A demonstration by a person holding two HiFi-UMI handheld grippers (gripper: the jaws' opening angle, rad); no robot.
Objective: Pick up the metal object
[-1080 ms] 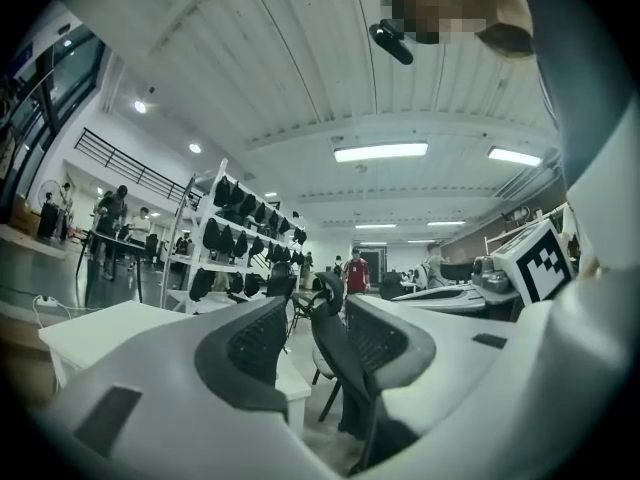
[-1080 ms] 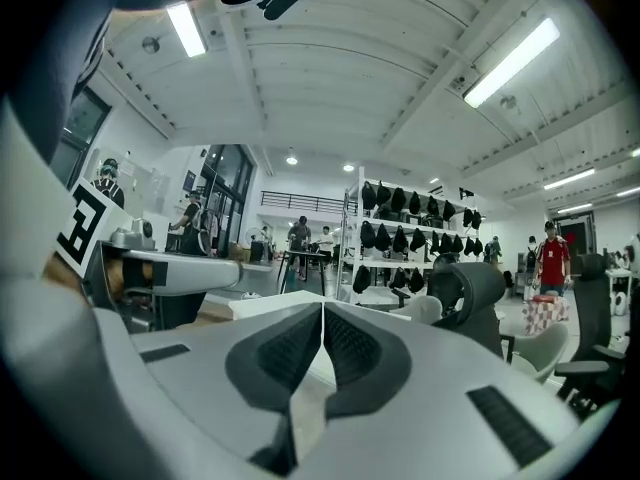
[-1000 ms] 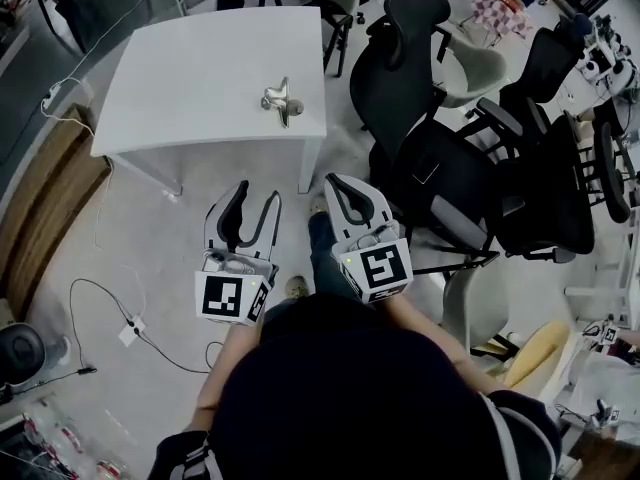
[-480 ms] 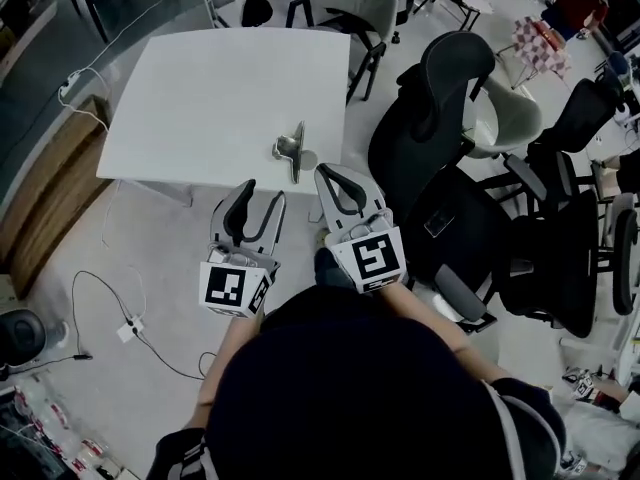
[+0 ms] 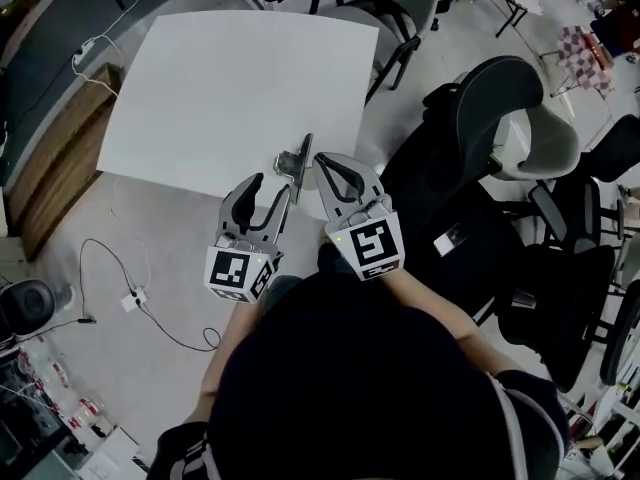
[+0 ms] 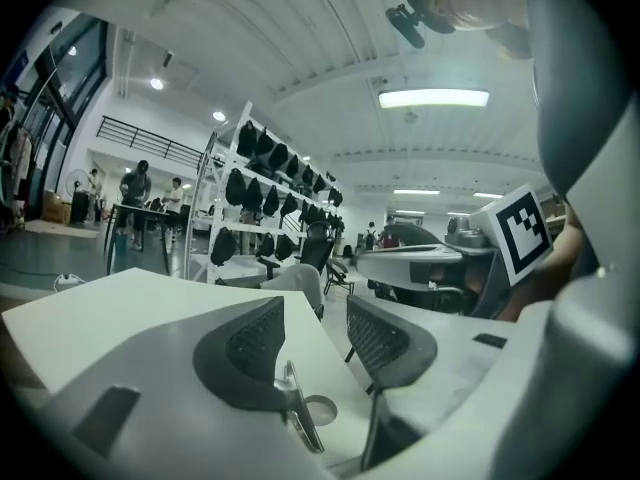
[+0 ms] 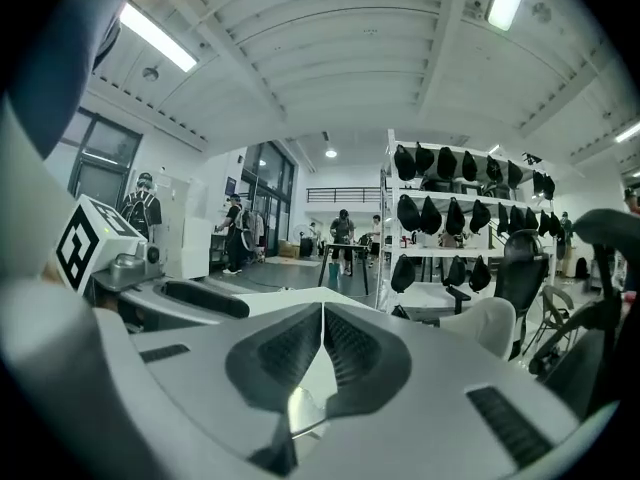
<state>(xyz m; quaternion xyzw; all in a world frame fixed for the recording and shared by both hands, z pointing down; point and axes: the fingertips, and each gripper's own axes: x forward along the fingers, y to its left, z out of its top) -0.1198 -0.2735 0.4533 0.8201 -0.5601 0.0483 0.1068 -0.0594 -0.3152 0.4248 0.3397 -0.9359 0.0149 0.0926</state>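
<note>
Metal object [image 5: 293, 160], the only one of its kind here, lies on the white counter [image 5: 200, 78] close to the near edge, a shiny piece with a round base and a flat bar sticking out; what exactly it is cannot be told.

Two grippers are held just short of that edge. The left gripper [image 5: 270, 186] has its fingers spread well apart with nothing between them, and in the left gripper view the piece shows low down in the gap, just beyond the tips. The right gripper [image 5: 325, 163] has its fingers pressed together and empty; its tips sit just beside the object.

The step in hand looks like the approach before the grasp. Done well, the open left gripper would go forward and down so that its pads straddle the narrow bar or the base, square to it, and close only once the piece is properly between them. Polished metal is likely to slip, so a grip near the heavier base should hold steadier than one at the thin end. Being so near the edge, a sideways nudge could push the piece off the counter.

Counted: one counter, one metal object, two grippers, and at least four office chairs [image 5: 490, 98] to the right.
</note>
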